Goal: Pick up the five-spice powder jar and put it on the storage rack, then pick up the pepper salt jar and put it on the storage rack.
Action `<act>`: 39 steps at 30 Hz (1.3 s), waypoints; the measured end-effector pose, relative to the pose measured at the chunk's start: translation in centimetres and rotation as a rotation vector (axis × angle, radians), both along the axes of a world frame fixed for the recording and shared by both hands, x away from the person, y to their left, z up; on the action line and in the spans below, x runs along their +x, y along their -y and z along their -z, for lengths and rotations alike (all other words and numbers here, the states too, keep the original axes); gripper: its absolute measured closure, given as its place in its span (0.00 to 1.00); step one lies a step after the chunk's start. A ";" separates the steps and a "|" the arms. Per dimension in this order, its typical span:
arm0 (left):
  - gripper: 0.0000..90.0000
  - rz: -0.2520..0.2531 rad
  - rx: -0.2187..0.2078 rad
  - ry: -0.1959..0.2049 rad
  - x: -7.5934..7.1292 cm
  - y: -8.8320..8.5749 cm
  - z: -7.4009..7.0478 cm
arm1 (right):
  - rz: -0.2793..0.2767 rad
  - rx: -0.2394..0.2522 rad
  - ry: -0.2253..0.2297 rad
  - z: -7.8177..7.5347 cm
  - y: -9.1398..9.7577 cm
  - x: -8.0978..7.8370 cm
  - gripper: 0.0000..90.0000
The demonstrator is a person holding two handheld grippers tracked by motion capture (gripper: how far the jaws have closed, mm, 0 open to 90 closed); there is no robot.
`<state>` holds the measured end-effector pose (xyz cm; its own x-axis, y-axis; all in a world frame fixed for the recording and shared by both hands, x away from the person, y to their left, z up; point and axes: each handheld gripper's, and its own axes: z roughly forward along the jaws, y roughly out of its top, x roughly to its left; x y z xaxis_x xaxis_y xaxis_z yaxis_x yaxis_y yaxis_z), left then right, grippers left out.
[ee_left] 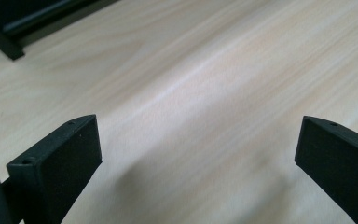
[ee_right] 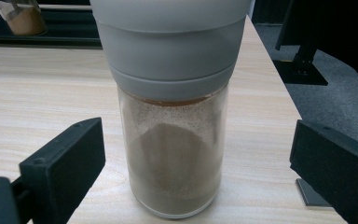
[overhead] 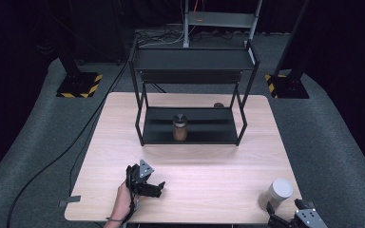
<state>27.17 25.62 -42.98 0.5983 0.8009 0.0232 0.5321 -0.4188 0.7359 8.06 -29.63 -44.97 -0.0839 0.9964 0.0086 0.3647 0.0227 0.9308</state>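
A glass jar with a grey lid point(overhead: 276, 193) stands upright near the table's front right corner, holding pale powder point(ee_right: 172, 154). My right gripper point(overhead: 290, 219) sits just in front of it, open, its jaws wide on either side of the jar point(ee_right: 193, 154) without touching it. A second jar with a dark lid point(overhead: 180, 127) stands on the lower shelf of a black metal rack point(overhead: 190, 71), and its brown contents point(ee_right: 25, 18) appear at the top left of the right gripper view. My left gripper point(overhead: 158, 189) hovers open over bare wood point(ee_left: 200, 93) at the front left.
The wooden table point(overhead: 190, 166) has free room between the rack and the front edge. A small dark round object point(overhead: 218, 105) lies behind the rack. Black stands with striped bases point(overhead: 78, 85) and cables sit on the grey floor around the table.
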 end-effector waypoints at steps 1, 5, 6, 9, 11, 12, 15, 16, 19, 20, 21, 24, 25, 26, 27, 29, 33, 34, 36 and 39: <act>0.00 -0.001 -0.002 -0.005 0.0 -0.2 0.0 | 0.000 -0.001 0.000 0.0 -0.1 0.0 0.02; 0.00 -0.035 -0.032 -0.035 -0.3 -1.6 0.2 | -0.005 -0.006 -0.002 0.0 -0.3 0.1 0.03; 0.00 -0.035 -0.032 -0.035 -0.3 -1.6 0.2 | -0.005 -0.006 -0.002 0.0 -0.3 0.1 0.03; 0.00 -0.046 -0.035 -0.052 -0.5 -1.9 0.4 | -0.013 -0.011 -0.011 0.0 -0.4 0.4 0.02; 0.00 -0.048 -0.035 -0.056 -0.5 -1.9 0.4 | -0.014 -0.014 -0.011 0.0 -0.5 0.4 0.02; 0.00 -0.047 -0.030 -0.060 -0.5 -1.9 0.5 | -0.016 -0.018 -0.011 0.0 -0.6 0.4 0.02; 0.00 -0.047 -0.012 -0.046 -0.7 -1.7 0.6 | -0.018 -0.026 -0.008 -0.1 -0.8 0.4 0.02; 0.00 -0.049 -0.013 -0.041 -0.8 -1.7 0.7 | -0.018 -0.025 -0.009 -0.2 -0.8 0.4 0.02; 0.00 -0.042 -0.010 -0.037 -0.8 -1.8 0.7 | -0.021 -0.033 -0.007 -0.3 -0.9 0.4 0.02; 0.00 -0.042 -0.010 -0.037 -0.8 -1.8 0.7 | -0.019 -0.035 -0.006 -0.3 -0.9 0.4 0.02; 0.00 -0.041 -0.010 -0.038 -0.8 -1.8 0.7 | -0.019 -0.038 -0.005 -0.4 -0.9 0.4 0.02; 0.00 -0.041 -0.010 -0.037 -0.8 -1.8 0.7 | -0.018 -0.049 0.000 -0.5 -1.0 0.3 0.02; 0.00 -0.041 -0.010 -0.037 -0.8 -1.8 0.7 | -0.018 -0.050 -0.002 -0.5 -1.1 0.3 0.02; 0.00 -0.039 -0.010 -0.036 -0.8 -1.8 0.7 | -0.018 -0.054 -0.003 -0.6 -1.1 0.4 0.02; 0.00 -0.036 -0.009 -0.035 -0.8 -1.8 0.7 | -0.017 -0.057 -0.003 -0.6 -1.2 0.4 0.02; 0.00 -0.024 -0.009 -0.035 -0.7 -1.9 0.7 | -0.019 -0.056 -0.005 -0.7 -1.1 0.5 0.02; 0.00 -0.010 -0.009 -0.035 -0.5 -2.1 0.7 | -0.015 -0.052 0.012 -0.8 -0.9 0.8 0.02; 0.00 -0.009 -0.009 -0.036 -0.5 -2.1 0.7 | -0.017 -0.050 0.015 -0.9 -0.8 0.9 0.02; 0.00 -0.008 -0.009 -0.036 -0.5 -2.1 0.7 | -0.021 -0.049 0.026 -1.0 -0.8 1.1 0.02; 0.00 -0.007 -0.009 -0.035 -0.5 -2.1 0.7 | -0.029 -0.053 0.051 -1.1 -0.9 1.3 0.00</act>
